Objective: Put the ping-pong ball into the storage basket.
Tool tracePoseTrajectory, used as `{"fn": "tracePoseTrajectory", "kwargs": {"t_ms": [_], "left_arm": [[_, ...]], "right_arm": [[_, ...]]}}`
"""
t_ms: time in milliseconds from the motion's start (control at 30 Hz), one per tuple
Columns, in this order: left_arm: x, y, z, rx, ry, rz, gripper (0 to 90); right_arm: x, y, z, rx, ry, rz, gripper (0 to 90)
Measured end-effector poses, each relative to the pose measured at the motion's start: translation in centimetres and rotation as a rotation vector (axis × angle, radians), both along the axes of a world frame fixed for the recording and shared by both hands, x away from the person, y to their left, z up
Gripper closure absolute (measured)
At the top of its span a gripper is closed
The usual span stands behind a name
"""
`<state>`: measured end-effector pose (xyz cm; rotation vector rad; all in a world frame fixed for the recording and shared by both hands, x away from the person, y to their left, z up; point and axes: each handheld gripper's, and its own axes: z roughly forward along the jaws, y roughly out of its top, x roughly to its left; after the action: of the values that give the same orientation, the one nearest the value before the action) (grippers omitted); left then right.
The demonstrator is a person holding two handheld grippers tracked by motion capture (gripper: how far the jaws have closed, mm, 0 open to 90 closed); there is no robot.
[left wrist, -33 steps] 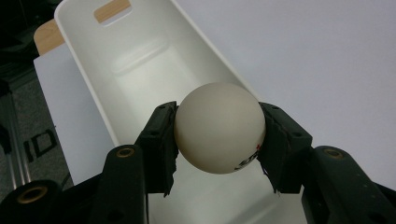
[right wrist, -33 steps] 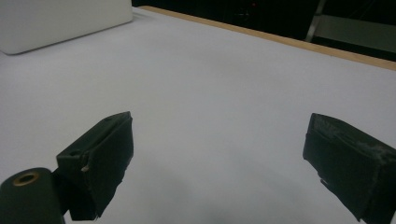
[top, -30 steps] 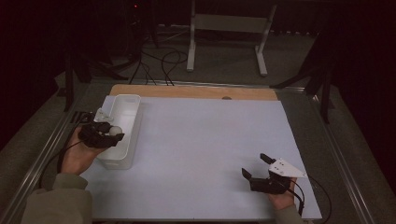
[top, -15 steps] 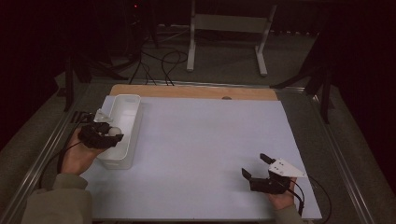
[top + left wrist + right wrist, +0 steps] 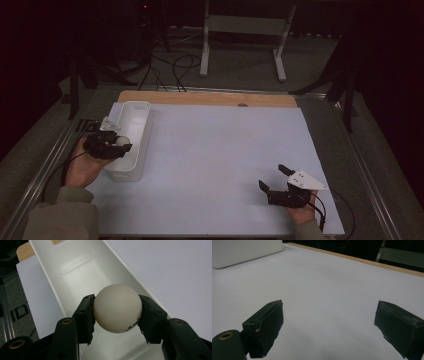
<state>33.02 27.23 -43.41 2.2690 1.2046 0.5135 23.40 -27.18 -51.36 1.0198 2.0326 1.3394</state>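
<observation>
My left gripper (image 5: 122,145) sits at the table's 9 o'clock edge, over the near end of the bin (image 5: 141,110). Its jaws are clamped on a ball (image 5: 117,308), one pad on each side. The ball is white, with a small dark printed mark low on its right side in the left gripper view. It is held above the bin's open interior, not resting on the floor of it. In the high view the ball (image 5: 123,141) shows as a pale spot at the gripper's tip, inside the bin's outline.

The bin is white, long and narrow, running from about 9 o'clock toward 11 o'clock on the sheet (image 5: 215,150). I see nothing else inside it in the left gripper view (image 5: 75,270).

The sheet is white and covers most of the table; a wooden strip (image 5: 210,98) shows along its 12 o'clock edge.

My right gripper (image 5: 275,179) is at about 5 o'clock, low over the sheet. Its jaws stand wide apart with nothing between them; the right gripper view (image 5: 329,325) shows bare sheet in the gap. The bin's white corner (image 5: 244,250) appears at that view's 10 o'clock, well apart from this gripper.
</observation>
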Motion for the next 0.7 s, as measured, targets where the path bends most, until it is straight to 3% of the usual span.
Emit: {"fn": "tracePoseTrajectory", "kwargs": {"t_ms": [100, 133, 267, 400, 700], "left_arm": [[-0.01, 0.15, 0.04, -0.045, 0.004, -0.006, 49.2], [-0.05, 0.13, 0.08, -0.042, -0.005, 0.003, 46.0], [-0.09, 0.02, 0.19, -0.018, -0.032, 0.039, 19.7], [-0.05, 0.1, 0.26, -0.023, -0.039, 0.063, 7.0], [-0.08, 0.07, 0.38, -0.027, -0.05, 0.071, 1.4]], "right_arm": [[0.02, 0.01, -0.03, -0.002, 0.003, -0.003, 8.3], [0.01, 0.02, -0.03, -0.003, 0.004, -0.003, 8.3], [0.01, 0.01, -0.02, -0.003, 0.004, -0.004, 8.3], [0.02, 0.02, -0.03, -0.003, 0.003, -0.004, 8.3], [0.01, 0.03, -0.03, -0.004, 0.002, -0.004, 8.3]]}}
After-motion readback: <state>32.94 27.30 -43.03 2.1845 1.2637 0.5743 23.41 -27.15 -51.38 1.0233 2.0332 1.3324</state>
